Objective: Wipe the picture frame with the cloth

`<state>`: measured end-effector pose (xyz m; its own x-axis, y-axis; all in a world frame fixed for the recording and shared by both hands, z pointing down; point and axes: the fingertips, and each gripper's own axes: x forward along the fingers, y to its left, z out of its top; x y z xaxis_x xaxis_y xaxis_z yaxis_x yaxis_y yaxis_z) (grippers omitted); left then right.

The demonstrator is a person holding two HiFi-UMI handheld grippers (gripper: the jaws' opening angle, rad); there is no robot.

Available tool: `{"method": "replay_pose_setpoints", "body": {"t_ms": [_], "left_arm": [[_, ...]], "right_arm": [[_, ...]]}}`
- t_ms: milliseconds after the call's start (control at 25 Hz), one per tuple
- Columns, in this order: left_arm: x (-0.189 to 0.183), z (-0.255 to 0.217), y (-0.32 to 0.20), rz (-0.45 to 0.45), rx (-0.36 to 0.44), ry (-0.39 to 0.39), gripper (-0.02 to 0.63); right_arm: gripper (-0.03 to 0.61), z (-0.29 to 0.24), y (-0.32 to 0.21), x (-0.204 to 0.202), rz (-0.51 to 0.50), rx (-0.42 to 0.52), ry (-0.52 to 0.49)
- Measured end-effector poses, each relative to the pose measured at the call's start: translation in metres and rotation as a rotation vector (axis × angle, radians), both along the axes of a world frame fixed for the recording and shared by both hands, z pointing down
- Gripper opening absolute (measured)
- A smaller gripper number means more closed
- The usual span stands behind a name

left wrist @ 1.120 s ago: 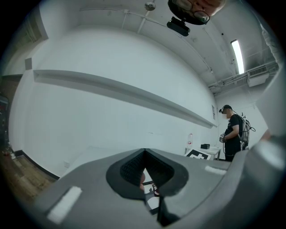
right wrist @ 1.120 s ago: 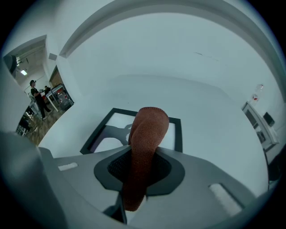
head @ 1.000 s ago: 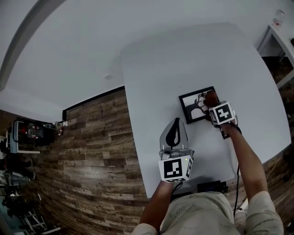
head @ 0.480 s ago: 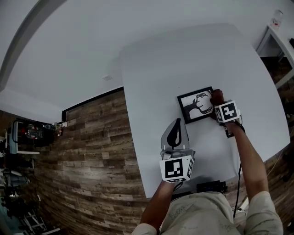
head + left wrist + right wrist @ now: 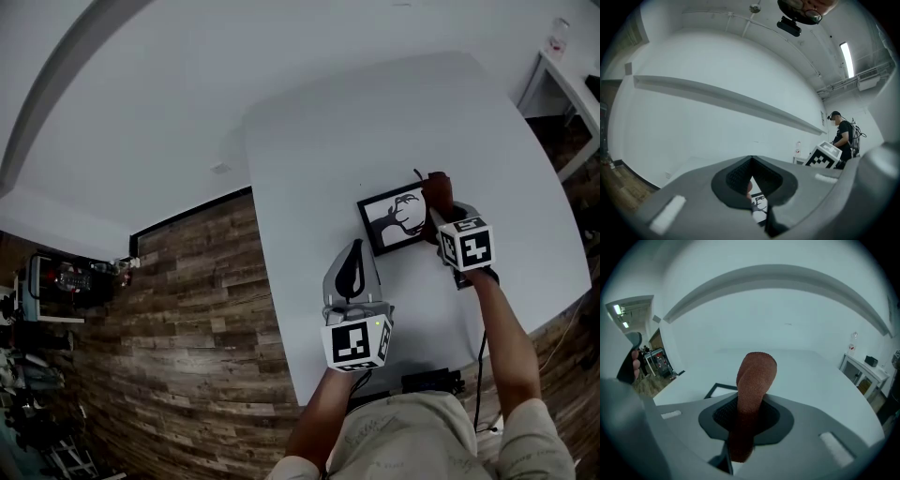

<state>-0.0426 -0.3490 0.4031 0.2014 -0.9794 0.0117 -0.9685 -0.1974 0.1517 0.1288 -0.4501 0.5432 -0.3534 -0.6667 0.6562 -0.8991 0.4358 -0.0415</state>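
Note:
A black picture frame (image 5: 394, 221) with a dark-on-white print lies flat on the white table (image 5: 375, 122). My right gripper (image 5: 437, 217) is shut on a rust-brown cloth (image 5: 439, 191), which stands at the frame's right edge. In the right gripper view the cloth (image 5: 753, 385) sticks up out of the closed jaws of the right gripper (image 5: 745, 427), with a corner of the frame (image 5: 718, 390) to its left. My left gripper (image 5: 354, 247) hovers just left of the frame, shut and holding nothing. In the left gripper view the frame (image 5: 760, 206) peeks through the slit of the left gripper (image 5: 752, 187).
The table's left edge (image 5: 267, 281) drops to a wooden floor (image 5: 187, 309). A black device (image 5: 431, 381) lies at the near edge. A small white side table (image 5: 562, 66) stands at the far right. A person (image 5: 842, 136) stands in the background.
My right gripper has drawn the cloth from over the frame's upper right part to its right edge. The left gripper has stayed in place.

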Motion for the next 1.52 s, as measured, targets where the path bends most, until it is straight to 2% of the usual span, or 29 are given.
{"method": "replay_pose_setpoints", "body": {"t_ms": [320, 720, 920, 1160, 1360, 1520], "left_arm": [[-0.003, -0.023, 0.0, -0.017, 0.023, -0.008, 0.0], [0.002, -0.049, 0.008, 0.003, 0.059, -0.048, 0.0], [0.004, -0.059, 0.015, 0.008, 0.068, -0.055, 0.0], [0.01, -0.062, 0.033, 0.01, 0.059, -0.063, 0.0], [0.007, -0.06, 0.044, -0.014, 0.063, -0.062, 0.0], [0.004, -0.064, 0.044, -0.022, 0.074, -0.064, 0.0]], "right_arm": [[0.094, -0.111, 0.026, -0.008, -0.017, 0.316, -0.161], [0.094, -0.187, 0.08, -0.001, -0.051, 0.6, -0.229], [0.094, -0.204, 0.104, 0.004, -0.047, 0.672, -0.262], [0.095, -0.213, 0.136, 0.019, 0.019, 0.757, -0.279], [0.095, -0.212, 0.15, 0.024, 0.037, 0.751, -0.318], [0.094, -0.213, 0.148, 0.027, 0.034, 0.756, -0.301]]}}
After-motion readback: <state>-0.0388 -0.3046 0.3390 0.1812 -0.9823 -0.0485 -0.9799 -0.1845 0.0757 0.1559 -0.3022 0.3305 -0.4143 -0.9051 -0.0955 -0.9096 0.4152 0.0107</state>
